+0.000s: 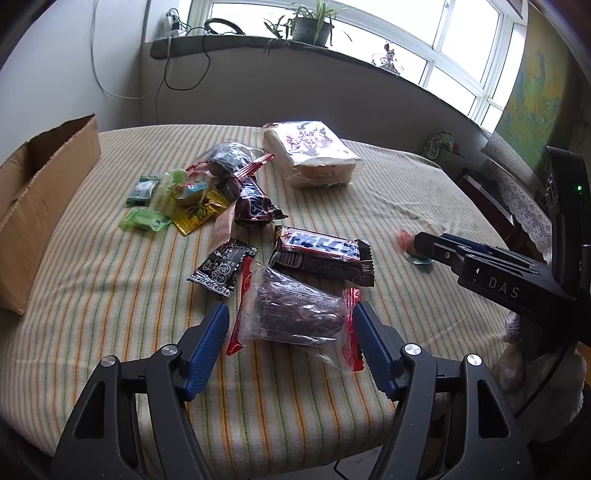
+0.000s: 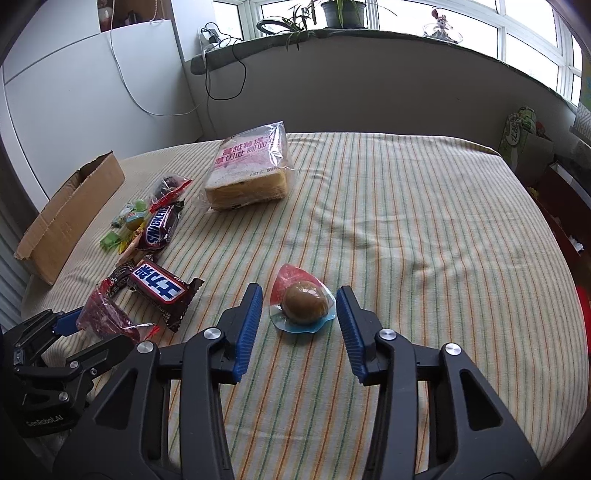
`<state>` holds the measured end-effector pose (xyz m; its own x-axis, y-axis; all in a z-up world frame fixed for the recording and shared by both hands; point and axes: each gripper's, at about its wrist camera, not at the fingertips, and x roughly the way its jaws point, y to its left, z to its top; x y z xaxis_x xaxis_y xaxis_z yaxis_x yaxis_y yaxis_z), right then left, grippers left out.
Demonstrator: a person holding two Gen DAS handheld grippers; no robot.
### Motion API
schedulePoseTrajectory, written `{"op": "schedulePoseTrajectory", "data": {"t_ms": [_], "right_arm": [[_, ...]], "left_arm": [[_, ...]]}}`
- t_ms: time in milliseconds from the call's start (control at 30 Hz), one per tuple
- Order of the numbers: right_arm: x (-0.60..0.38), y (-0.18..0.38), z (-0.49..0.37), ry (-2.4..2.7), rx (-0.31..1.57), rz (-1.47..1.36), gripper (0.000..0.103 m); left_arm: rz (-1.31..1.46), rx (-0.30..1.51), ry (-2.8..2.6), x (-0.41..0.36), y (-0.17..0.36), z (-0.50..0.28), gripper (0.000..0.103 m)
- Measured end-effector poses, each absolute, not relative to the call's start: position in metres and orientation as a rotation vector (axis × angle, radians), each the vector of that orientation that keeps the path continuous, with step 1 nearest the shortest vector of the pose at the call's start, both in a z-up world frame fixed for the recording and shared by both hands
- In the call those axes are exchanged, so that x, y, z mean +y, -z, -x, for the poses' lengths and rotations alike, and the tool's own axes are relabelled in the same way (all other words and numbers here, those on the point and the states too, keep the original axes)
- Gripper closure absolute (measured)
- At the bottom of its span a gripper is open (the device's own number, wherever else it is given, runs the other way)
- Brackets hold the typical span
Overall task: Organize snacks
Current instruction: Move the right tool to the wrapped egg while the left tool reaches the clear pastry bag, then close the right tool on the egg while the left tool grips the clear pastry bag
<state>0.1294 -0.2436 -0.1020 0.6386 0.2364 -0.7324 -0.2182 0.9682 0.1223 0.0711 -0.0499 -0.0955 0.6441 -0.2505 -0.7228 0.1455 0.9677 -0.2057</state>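
My left gripper (image 1: 290,314) is open, its blue fingers on either side of a chocolate cake in a clear red-edged wrapper (image 1: 295,314) lying on the striped cloth. My right gripper (image 2: 301,297) is open around a vacuum-packed brown egg (image 2: 303,302); the fingers do not touch it. The right gripper also shows in the left wrist view (image 1: 421,242), and the left gripper in the right wrist view (image 2: 70,321). Two Snickers bars (image 1: 321,254) (image 1: 255,203), small candies (image 1: 184,199) and a bagged sliced loaf (image 1: 314,155) lie beyond.
An open cardboard box (image 1: 40,206) stands at the table's left edge. The striped tablecloth (image 2: 424,229) covers the table. A windowsill with a potted plant (image 1: 310,26) and cables runs behind. Furniture and bags (image 2: 532,147) stand at the right.
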Motion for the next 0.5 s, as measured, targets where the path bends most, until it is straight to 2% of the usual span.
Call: {"op": "schedulePoseTrajectory", "data": {"t_ms": [167,233,300,500], "right_arm": [[-0.2379,0.1062,-0.1332,-0.249,0.851,0.014,0.068],[-0.2368,0.1096,-0.1343,-0.247,0.862,0.023,0.068],[-0.2365,0.1117,-0.134,-0.239,0.86,0.031,0.074],[-0.2382,0.1101,-0.1327,-0.253,0.859,0.013,0.075]], "left_arm": [[0.127,0.838,0.217,-0.0503,0.0984,-0.0735,0.038],[0.124,0.836,0.217,-0.0507,0.0989,-0.0746,0.044],[0.116,0.83,0.217,-0.0514,0.0995,-0.0746,0.048],[0.124,0.821,0.217,-0.0494,0.1,-0.0758,0.05]]}}
